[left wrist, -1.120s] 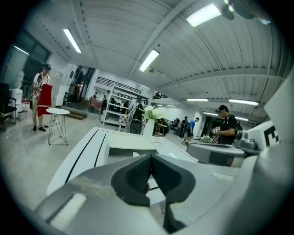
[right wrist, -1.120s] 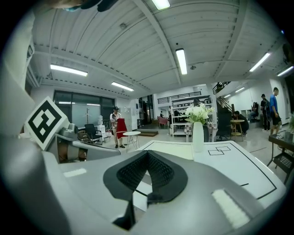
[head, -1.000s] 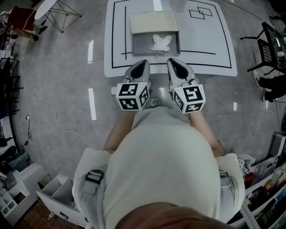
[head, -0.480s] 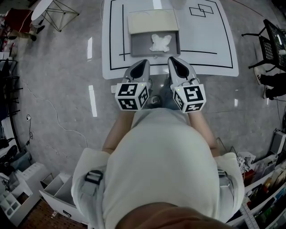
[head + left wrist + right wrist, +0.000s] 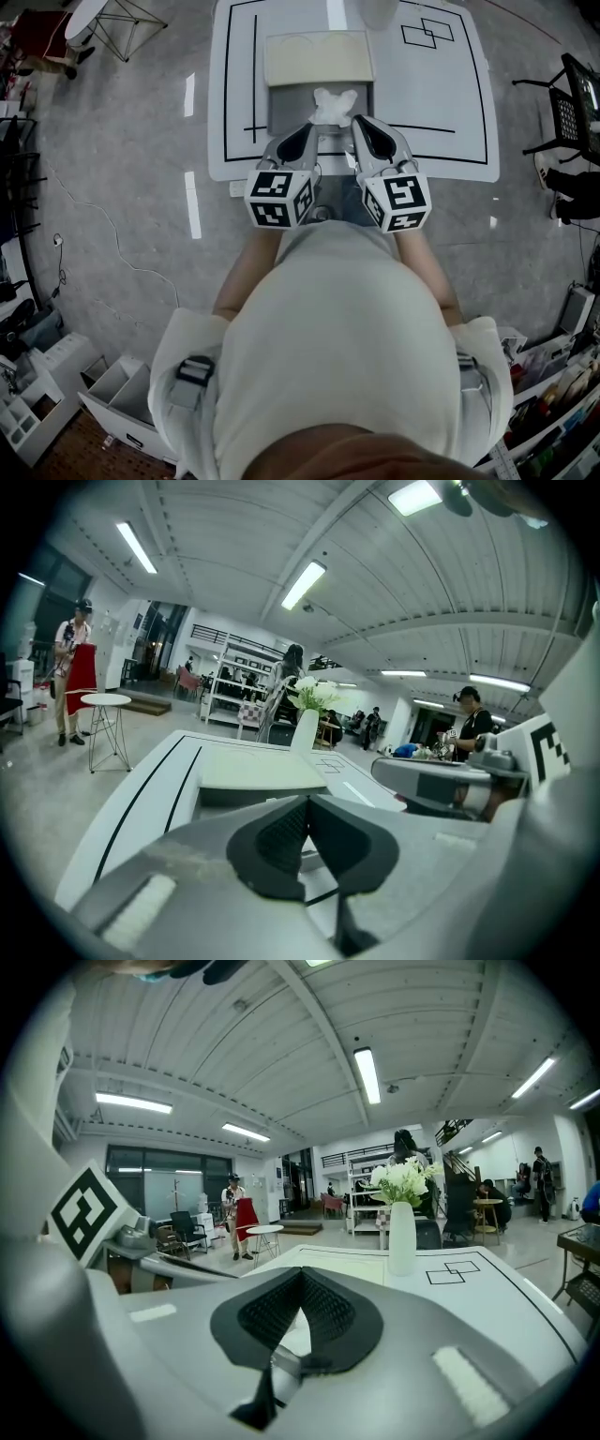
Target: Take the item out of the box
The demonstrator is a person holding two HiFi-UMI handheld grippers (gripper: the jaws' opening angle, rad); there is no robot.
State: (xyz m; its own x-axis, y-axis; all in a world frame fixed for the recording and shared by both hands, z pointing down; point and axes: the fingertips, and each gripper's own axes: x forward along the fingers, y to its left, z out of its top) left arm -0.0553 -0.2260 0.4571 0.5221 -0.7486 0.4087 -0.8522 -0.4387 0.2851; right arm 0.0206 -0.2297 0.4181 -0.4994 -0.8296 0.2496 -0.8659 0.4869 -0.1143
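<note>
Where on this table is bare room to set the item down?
Widest bare patch: table right of the box, under the double-square marking. Narrow strip left of it. Crowded at the box's front: left gripper, right gripper.

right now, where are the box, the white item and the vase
box (image 5: 287, 103), head view, bare grey floor
white item (image 5: 335, 101), head view, its middle
vase (image 5: 401, 1239), right gripper view, its body

Bright ceiling strip lights (image 5: 366, 1074), fisheye edges, glare on floor (image 5: 192, 216)
</note>
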